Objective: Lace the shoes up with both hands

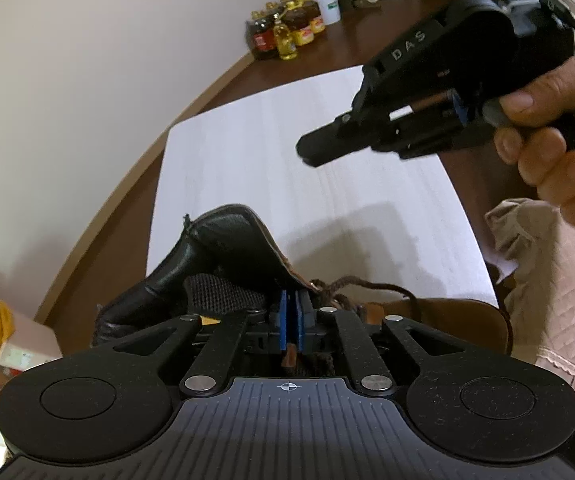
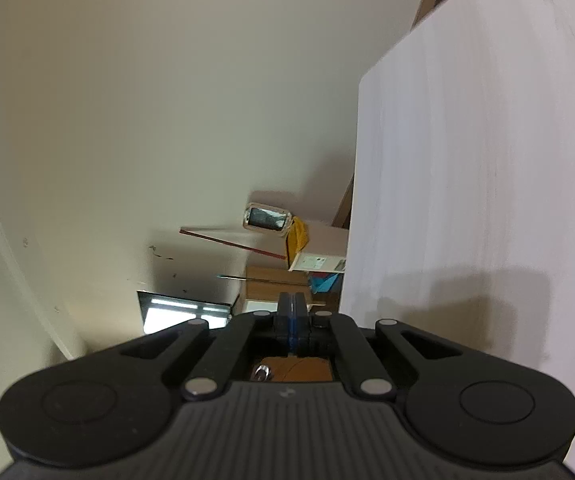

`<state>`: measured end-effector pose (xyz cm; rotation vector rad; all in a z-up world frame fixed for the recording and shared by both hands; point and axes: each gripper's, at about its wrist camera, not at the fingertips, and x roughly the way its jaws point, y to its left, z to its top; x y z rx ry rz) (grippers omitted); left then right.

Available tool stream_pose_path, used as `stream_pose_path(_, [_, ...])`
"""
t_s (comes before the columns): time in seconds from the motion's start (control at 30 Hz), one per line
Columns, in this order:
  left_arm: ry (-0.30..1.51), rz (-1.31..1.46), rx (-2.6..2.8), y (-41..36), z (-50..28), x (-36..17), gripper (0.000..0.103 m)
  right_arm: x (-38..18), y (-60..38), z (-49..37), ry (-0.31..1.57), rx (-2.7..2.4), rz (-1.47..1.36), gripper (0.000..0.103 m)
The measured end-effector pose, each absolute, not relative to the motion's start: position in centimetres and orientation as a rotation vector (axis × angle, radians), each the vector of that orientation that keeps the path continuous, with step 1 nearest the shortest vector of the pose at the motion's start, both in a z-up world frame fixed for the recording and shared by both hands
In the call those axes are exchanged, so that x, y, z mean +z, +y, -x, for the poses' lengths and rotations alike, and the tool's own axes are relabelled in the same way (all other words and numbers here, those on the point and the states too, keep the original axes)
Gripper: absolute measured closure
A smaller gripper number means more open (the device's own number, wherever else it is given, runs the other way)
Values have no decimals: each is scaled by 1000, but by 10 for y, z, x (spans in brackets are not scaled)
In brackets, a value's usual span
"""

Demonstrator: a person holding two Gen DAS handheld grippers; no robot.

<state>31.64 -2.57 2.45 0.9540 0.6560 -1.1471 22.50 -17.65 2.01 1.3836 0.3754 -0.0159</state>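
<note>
Brown leather shoe with black padded collar (image 1: 215, 256): toe and sole hidden behind the left gripper (image 1: 292, 320) body. Dark brown woven lace (image 1: 367, 282): the end hidden between the closed jaws. Right gripper (image 1: 307, 152): motion-blurred, its jaw tips indistinct; person's right hand (image 1: 547, 136) cut off at the frame edge. Floor bottles (image 1: 287, 28): labels too small to read.

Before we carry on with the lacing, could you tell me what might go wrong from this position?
1. The left gripper has its jaws shut at the boot's tongue edge, perhaps pinching leather, not the brown lace; a pull may drag the boot.
2. The right gripper hangs shut in the air, holding nothing visible, so the lace end may be dropped.
3. The boot sits near the white table edge.
</note>
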Motion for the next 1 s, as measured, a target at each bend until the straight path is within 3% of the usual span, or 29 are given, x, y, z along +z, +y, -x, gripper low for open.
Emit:
stream_pose_path(0.13, [642, -946, -1141, -28, -317, 23, 98, 17, -162, -229, 440, 48, -1392, 90])
stream_pose_path(0.53, [574, -946, -1124, -31, -315, 18, 99, 0, -139, -245, 440, 81, -1467, 89])
stream_pose_path(0.63, [572, -944, -1124, -31, -315, 18, 99, -5, -135, -250, 442, 79, -1473, 83])
stream_pose_path(0.73, [573, -940, -1124, -27, -312, 18, 99, -8, -133, -253, 437, 87, -1488, 85])
stream_pose_path(0.8, [573, -939, -1124, -27, -312, 17, 99, -8, -132, -251, 429, 99, -1485, 100])
stream_pose_path(1.0, [598, -907, -1140, -19, -314, 20, 98, 8, -153, -234, 394, 14, -1434, 101])
